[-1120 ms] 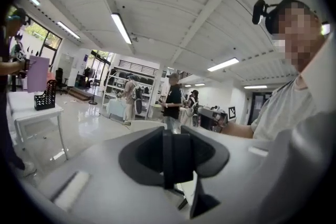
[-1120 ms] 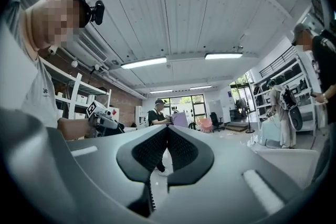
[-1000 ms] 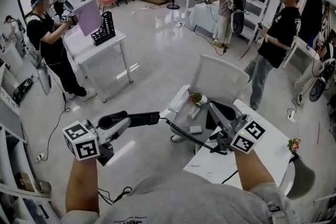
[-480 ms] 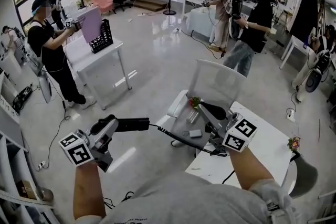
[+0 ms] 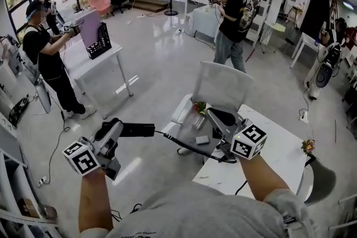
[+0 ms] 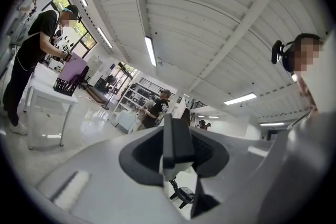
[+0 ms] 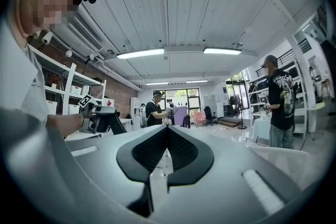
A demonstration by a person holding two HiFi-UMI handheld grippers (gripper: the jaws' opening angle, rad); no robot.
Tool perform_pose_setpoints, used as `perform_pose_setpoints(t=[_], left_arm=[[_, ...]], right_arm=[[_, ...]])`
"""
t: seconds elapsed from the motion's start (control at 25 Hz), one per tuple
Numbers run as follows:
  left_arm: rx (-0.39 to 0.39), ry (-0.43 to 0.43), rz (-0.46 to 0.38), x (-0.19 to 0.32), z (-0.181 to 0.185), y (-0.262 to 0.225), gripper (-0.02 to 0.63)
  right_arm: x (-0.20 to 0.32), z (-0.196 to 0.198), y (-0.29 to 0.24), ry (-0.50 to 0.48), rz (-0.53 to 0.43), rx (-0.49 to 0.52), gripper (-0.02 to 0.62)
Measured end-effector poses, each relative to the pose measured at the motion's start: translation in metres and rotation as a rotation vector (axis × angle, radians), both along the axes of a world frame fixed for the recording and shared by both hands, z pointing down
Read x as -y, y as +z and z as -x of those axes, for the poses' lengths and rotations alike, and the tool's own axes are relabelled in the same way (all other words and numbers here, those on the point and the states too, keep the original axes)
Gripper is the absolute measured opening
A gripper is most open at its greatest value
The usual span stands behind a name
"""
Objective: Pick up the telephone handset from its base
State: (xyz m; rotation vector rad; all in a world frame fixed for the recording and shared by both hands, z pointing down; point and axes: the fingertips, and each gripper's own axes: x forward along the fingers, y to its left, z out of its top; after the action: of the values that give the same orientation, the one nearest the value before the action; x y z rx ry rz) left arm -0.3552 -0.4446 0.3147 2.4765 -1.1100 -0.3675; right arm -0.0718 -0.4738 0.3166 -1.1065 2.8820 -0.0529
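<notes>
My left gripper (image 5: 115,132) is shut on the black telephone handset (image 5: 139,130) and holds it level out over the floor, left of the table. In the left gripper view the handset (image 6: 177,141) sits clamped between the two pads. Its coiled cord (image 5: 184,147) runs right toward the black telephone base (image 5: 227,117) on the white table (image 5: 279,147). My right gripper (image 5: 211,115) lies by the base, jaws shut with nothing between them. In the right gripper view the pads (image 7: 157,147) meet at the tip, and the left gripper with the handset (image 7: 105,119) shows at the left.
A white chair (image 5: 223,86) stands behind the table, with a small plant (image 5: 199,106) and a grey block (image 5: 202,140) near it. A person in black (image 5: 237,14) stands at the back. Another person (image 5: 42,47) works at a white table (image 5: 106,56) far left.
My left gripper has rolled a little with the handset still in it. The person in black has walked from the right to the middle of the room. My right gripper has barely moved.
</notes>
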Motion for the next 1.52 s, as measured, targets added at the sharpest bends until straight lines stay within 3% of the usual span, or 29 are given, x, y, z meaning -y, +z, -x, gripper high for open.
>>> perform_pose_setpoints(t=[1.52], left_arm=[[-0.008, 0.055, 0.003, -0.001, -0.012, -0.005, 0.158]], right_arm=[[-0.005, -0.002, 0.007, 0.033, 0.000, -0.051, 0.002]])
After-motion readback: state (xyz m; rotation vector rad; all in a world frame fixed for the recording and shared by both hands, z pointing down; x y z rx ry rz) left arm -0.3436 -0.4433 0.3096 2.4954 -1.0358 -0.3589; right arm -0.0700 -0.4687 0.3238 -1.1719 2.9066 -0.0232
